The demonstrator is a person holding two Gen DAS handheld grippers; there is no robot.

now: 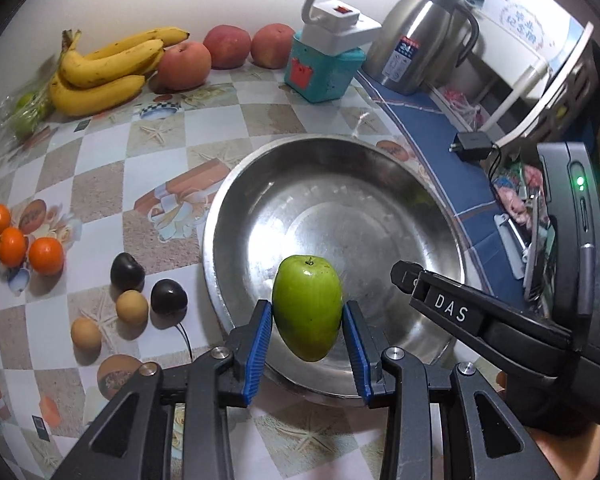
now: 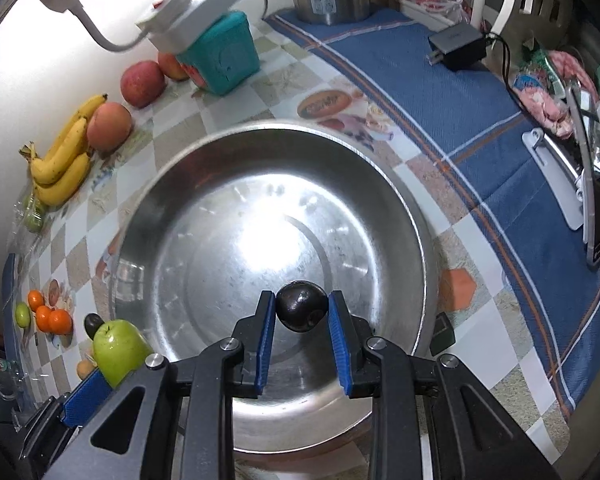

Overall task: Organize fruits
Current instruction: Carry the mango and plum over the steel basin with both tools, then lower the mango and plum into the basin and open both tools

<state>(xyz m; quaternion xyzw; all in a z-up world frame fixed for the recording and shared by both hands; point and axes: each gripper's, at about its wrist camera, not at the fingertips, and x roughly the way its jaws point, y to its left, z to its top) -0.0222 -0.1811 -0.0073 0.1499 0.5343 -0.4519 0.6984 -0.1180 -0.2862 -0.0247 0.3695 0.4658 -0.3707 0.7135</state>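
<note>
1. Left claw: its blue pads are clamped on a green apple, which is held stem-up over the near rim of the steel basin.
2. Right claw: its pads are pressed on a dark plum, held over the inside of the basin, which has no fruit lying in it.
3. At the far left of the left wrist view, three oranges are seen grouped together on the counter.
4. Just right of the oranges, two dark plums and two small tan fruits are laid near one another, close to the basin's left side.
5. Along the back wall, a bag of green fruit is seen at the left, touching a bunch of bananas.
6. Right of the bananas, three peaches are lined up against the wall, the first one touching the bananas.
7. A teal box is stood right of the peaches, with a white power strip resting on top of it.
8. Further right, a steel kettle is stood on a blue cloth, and a black charger is laid on the same cloth.
9. In the left wrist view, the right claw's black body is seen at the right, beside the basin.
</note>
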